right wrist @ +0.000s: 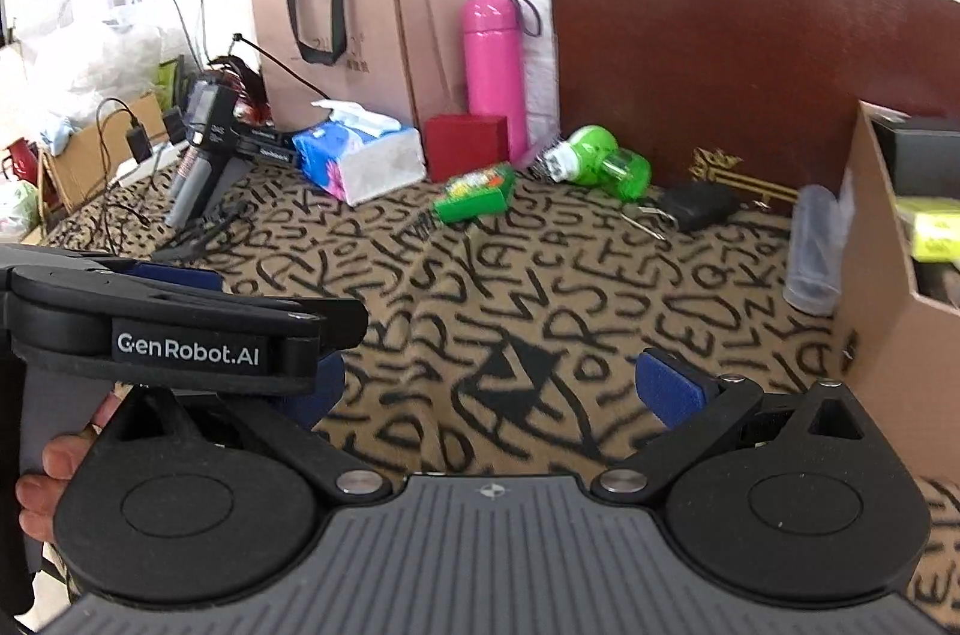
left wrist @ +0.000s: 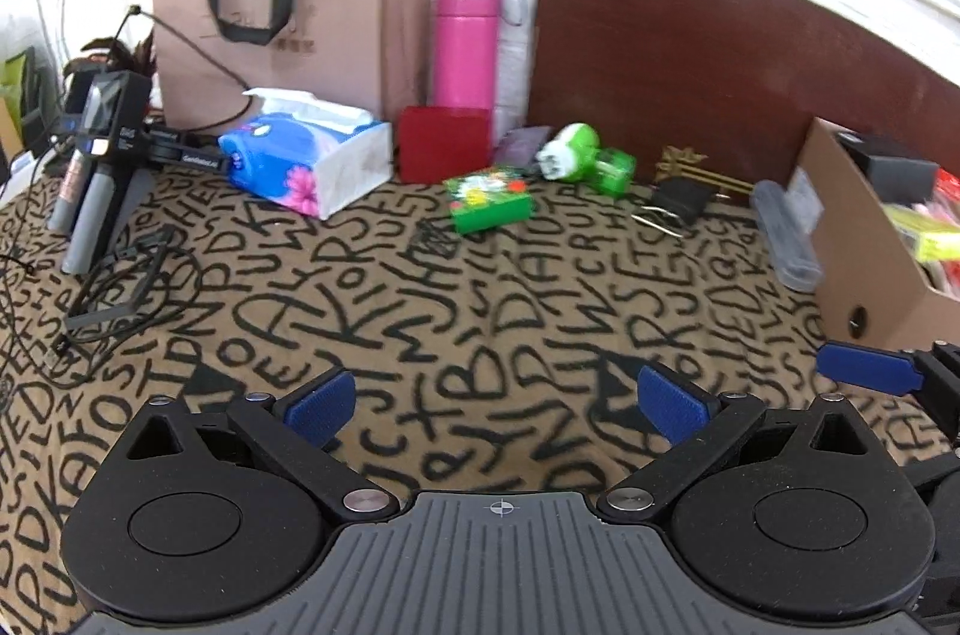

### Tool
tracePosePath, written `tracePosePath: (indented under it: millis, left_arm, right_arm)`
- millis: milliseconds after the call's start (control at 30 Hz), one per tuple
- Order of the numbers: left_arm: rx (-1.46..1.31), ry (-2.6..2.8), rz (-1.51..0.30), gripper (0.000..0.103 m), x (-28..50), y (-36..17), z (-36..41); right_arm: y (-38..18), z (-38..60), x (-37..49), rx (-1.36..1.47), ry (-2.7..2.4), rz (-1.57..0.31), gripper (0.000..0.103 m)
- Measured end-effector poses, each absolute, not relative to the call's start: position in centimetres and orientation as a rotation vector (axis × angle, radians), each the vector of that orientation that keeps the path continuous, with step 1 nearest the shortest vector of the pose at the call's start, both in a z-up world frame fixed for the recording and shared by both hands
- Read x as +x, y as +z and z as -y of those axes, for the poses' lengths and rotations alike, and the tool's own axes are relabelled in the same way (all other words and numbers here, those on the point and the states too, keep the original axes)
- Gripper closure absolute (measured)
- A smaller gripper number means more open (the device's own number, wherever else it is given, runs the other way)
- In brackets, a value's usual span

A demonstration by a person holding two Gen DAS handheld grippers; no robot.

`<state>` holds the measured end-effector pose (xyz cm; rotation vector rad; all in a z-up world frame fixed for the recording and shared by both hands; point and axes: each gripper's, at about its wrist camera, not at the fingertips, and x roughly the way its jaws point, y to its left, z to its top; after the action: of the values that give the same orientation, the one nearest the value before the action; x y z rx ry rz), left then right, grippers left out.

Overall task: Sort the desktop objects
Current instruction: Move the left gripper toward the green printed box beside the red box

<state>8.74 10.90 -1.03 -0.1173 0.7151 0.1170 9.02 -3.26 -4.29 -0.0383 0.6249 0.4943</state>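
Note:
A green printed box [left wrist: 489, 203] [right wrist: 475, 192] lies on the letter-patterned cloth. Behind it lie a green plug-in device [left wrist: 585, 158] [right wrist: 603, 161], a black binder clip [left wrist: 681, 203] [right wrist: 696, 206] and a clear grey case [left wrist: 786, 233] [right wrist: 813, 248]. A cardboard box [left wrist: 864, 239] [right wrist: 888, 287] with several items stands at the right. My left gripper [left wrist: 495, 404] is open and empty above the cloth. My right gripper [right wrist: 492, 389] is open and empty, close to the right of the left one; its blue fingertip [left wrist: 870, 371] shows in the left wrist view.
At the back stand a pink flask [left wrist: 467, 41] [right wrist: 495, 77], a red box [left wrist: 444, 143] [right wrist: 468, 146], a tissue pack [left wrist: 306, 161] [right wrist: 360, 152], a paper bag [left wrist: 294, 11] [right wrist: 360, 29] and a brown board [left wrist: 690, 59] [right wrist: 708, 59]. A camera on a stand [left wrist: 102, 155] [right wrist: 201, 143] and cables are at the left.

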Motion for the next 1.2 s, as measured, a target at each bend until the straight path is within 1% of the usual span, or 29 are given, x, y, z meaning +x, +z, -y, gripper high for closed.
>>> tracePosePath:
  millis: [133, 333, 1100, 1200]
  left_arm:
    - [-0.086, 0.155, -0.712, 0.0, 10.5, -1.4, -12.2]
    - [-0.071, 0.149, -0.716, 0.0, 13.4, -2.1, -13.7]
    - [-0.134, 0.038, -0.766, 0.0, 23.4, -3.9, -17.9]
    - [-0.137, 0.011, -0.784, 0.002, 25.0, -4.4, -18.0]
  right_arm:
    - [-4.3, 1.7, 10.8, -0.074, 0.505, -0.629, 0.0]
    - [-4.9, 0.6, 13.6, -0.043, 0.565, -0.658, 0.0]
    - [-7.6, -5.2, 23.0, -0.227, 0.613, -0.595, 0.0]
    - [-8.2, -5.7, 24.1, -0.256, 0.617, -0.589, 0.0]
